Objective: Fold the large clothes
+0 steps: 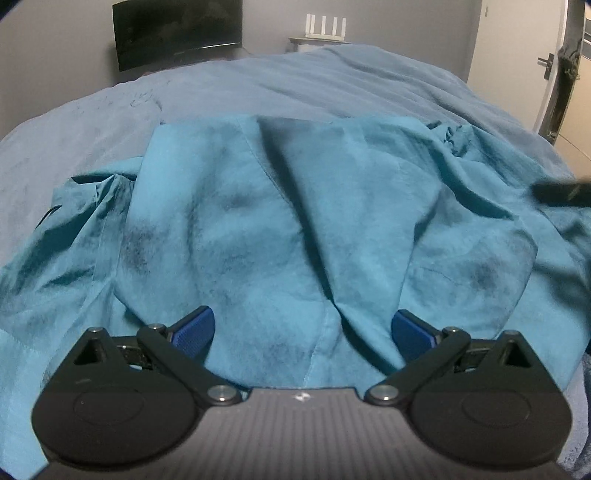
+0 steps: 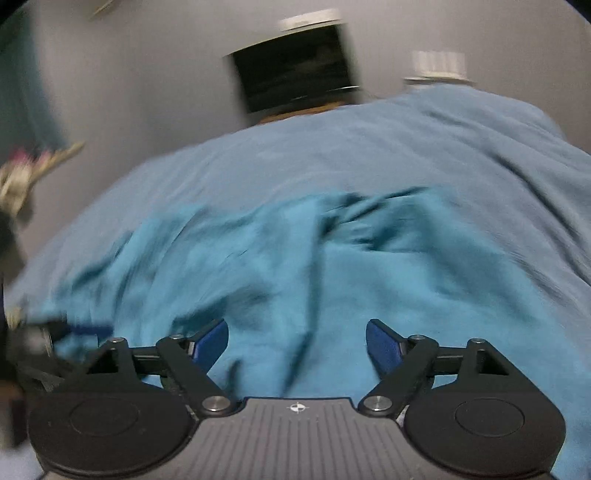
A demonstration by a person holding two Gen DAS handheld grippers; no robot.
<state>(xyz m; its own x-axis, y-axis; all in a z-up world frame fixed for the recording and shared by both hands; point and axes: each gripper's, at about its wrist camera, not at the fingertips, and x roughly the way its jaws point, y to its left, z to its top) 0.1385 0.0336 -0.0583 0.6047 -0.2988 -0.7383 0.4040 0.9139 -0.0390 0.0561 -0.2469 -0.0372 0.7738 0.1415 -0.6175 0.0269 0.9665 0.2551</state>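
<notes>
A large teal garment (image 1: 280, 229) lies crumpled on a bed with a grey-blue cover (image 1: 258, 88). A folded panel lies over its middle, and bunched sleeves stick out at left and right. My left gripper (image 1: 303, 332) is open just above the garment's near edge, with cloth between its blue pads but not clamped. My right gripper (image 2: 297, 347) is open over the same garment (image 2: 332, 280); this view is motion-blurred. The right gripper's dark tip shows at the right edge of the left wrist view (image 1: 561, 192). The left gripper shows blurred at the left of the right wrist view (image 2: 55, 332).
A dark monitor (image 1: 177, 33) stands against the far wall beyond the bed. A white router (image 1: 325, 27) sits on a small shelf. A door with a handle (image 1: 546, 62) is at the right. Blurred clutter (image 2: 22, 173) is at the left in the right wrist view.
</notes>
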